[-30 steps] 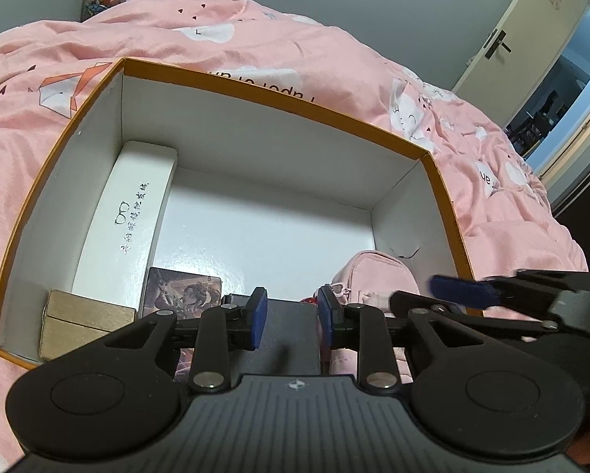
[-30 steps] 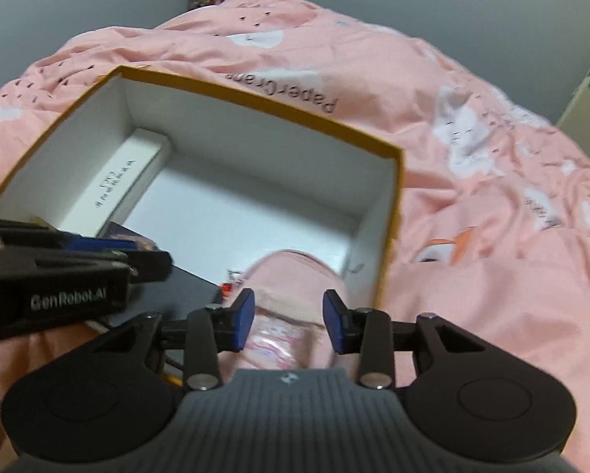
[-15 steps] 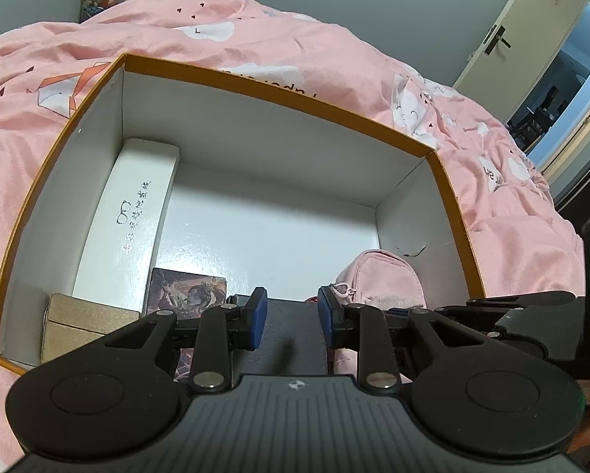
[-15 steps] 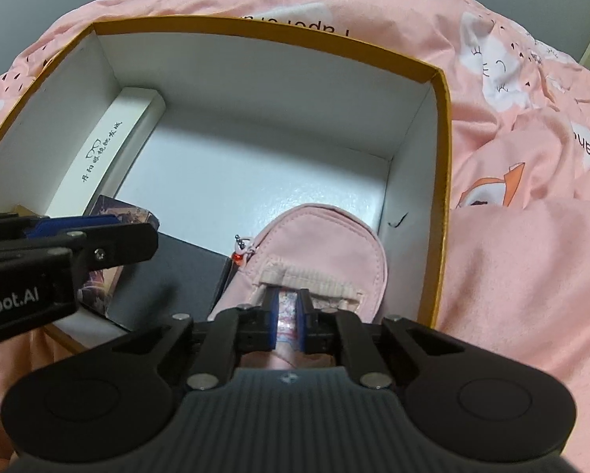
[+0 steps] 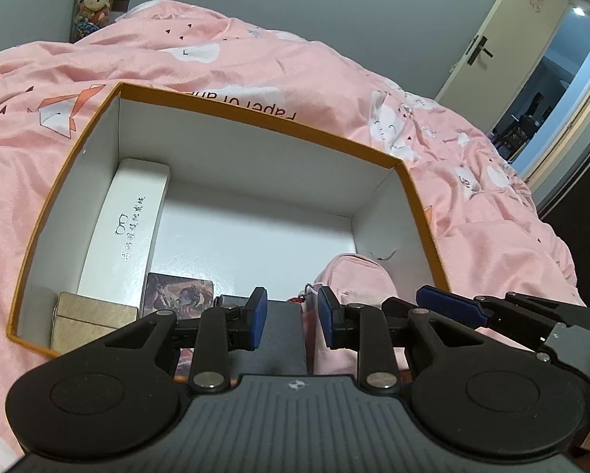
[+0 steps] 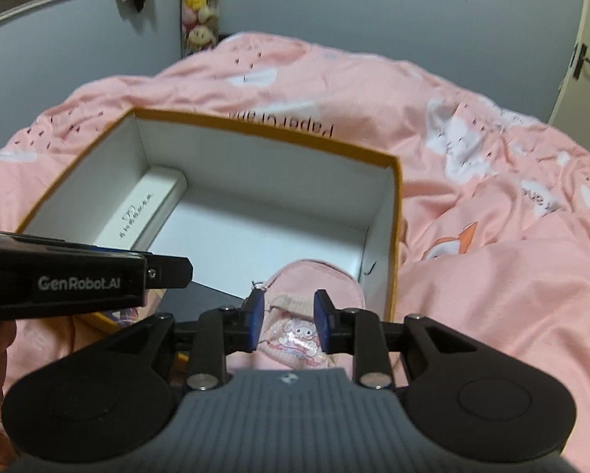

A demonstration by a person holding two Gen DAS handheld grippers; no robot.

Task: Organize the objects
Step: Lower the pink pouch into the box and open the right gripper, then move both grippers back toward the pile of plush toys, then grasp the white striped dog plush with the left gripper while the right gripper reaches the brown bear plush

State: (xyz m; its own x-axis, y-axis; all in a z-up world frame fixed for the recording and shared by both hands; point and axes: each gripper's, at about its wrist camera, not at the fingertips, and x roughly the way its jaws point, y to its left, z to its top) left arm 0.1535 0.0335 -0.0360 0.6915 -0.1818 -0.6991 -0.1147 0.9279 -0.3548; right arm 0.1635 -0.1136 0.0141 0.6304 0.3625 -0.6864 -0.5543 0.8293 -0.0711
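Left gripper: pads set apart on either side of a dark flat box, which lies between them at the near edge of the storage box; whether the pads press on it cannot be told.

Right gripper: jaws have just been opening and are seen apart, with the pink pouch between and below them, not clamped. The pouch is lodged in the near right corner of the orange-rimmed box.

Inside, along the left wall, a long white case is laid. Nearer, a tan carton and a picture card are placed side by side.

The box is set on a pink bedspread. Beyond, soft toys are stacked against a grey wall, and a door is seen at right.
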